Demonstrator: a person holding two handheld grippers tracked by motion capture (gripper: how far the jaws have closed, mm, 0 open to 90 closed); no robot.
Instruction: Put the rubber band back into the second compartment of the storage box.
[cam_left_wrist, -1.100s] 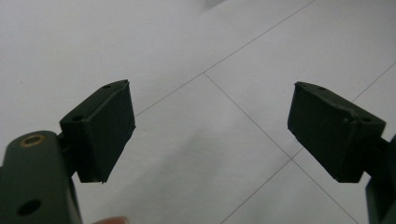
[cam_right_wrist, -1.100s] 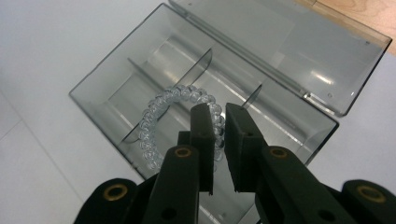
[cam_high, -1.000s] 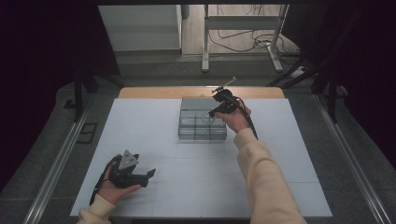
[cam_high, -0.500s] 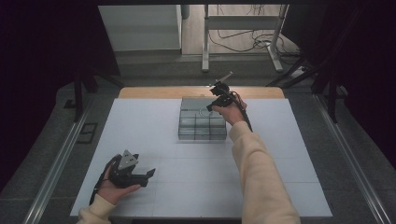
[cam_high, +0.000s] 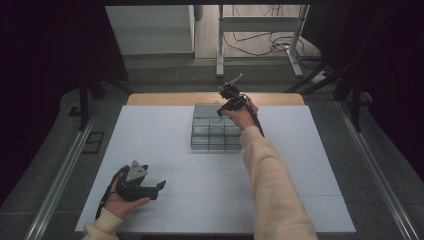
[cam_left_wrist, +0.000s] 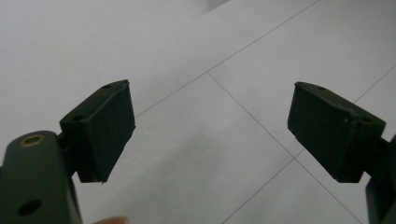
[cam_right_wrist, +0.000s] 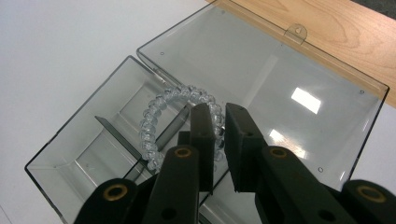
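Right tongs (cam_right_wrist: 215, 122) are nearly closed on a clear beaded bracelet (cam_right_wrist: 154, 122), pinching its bead ring where it lies across a divider of the clear box (cam_right_wrist: 70, 158). Whether the pinch has truly caught the beads we cannot tell, since a thin gap shows between the two black jaws. The bracelet sits in the far compartments of the box, next to the hinge, with the lid (cam_right_wrist: 280, 79) folded flat open toward the wooden strip beyond. From above, the box (cam_high: 215, 131) stands at the far middle of the white tabletop (cam_high: 310, 165).

Left tongs (cam_left_wrist: 210, 135) hang released and empty over bare tabletop; from above we see them (cam_high: 159, 186) low at the near left, well apart from the box.

We judge the main risk to be slippage: smooth round beads could squirt out of so narrow a pinch. The ring could also snag on the divider and drag the light box along, as nothing steadies it.
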